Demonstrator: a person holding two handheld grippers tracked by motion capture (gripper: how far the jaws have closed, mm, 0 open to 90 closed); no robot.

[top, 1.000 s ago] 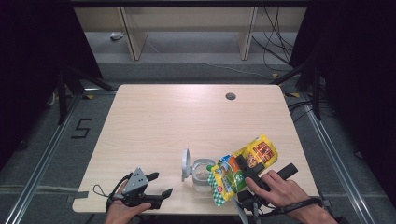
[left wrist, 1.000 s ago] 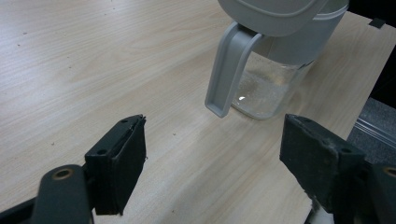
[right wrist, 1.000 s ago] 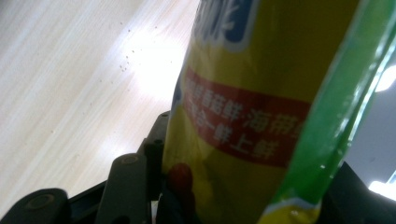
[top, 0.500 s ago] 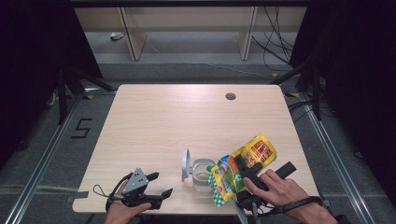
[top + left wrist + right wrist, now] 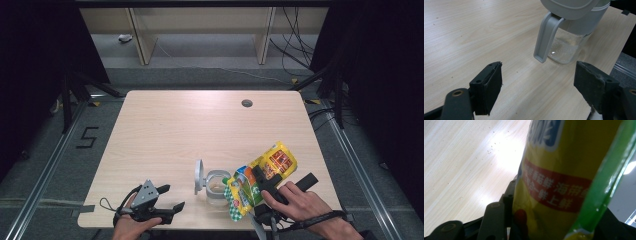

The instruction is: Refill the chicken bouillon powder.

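- Yellow-green snack bag [image 5: 260, 179] — lower right of the high view, tilted, its lower end over the mouth of the clear jar [image 5: 218, 186]; in the right gripper view the bag [image 5: 564, 177] rises between the black jaws.
- Right gripper [image 5: 263, 184] — jaws pinching the bag, w/ the person's right hand [image 5: 295, 200] around the grip at the bottom right edge.
- Jar — lower centre of the high view, just left of the bag; grey lid [image 5: 199, 176] flipped open and standing at its left side. In the left gripper view the jar [image 5: 567, 42] sits upper right, a little pale content at its bottom.
- Left gripper [image 5: 167, 202] — lower left of the high view, jaws spread, gripping nothing, well apart from the jar.
- Step, as judged: pouring from bag into jar, approx. mid-way. Next move likely calls for more tilt w/ the bag's opening kept over the mouth — left gripper could steady the jar.
- Table [image 5: 170, 130] — light wood, bare, round cable hole [image 5: 246, 103] upper right.
- Room: grey floor, a "5" mark [image 5: 87, 137] at left, wooden shelving [image 5: 200, 30] at top, dark curtains at both sides.
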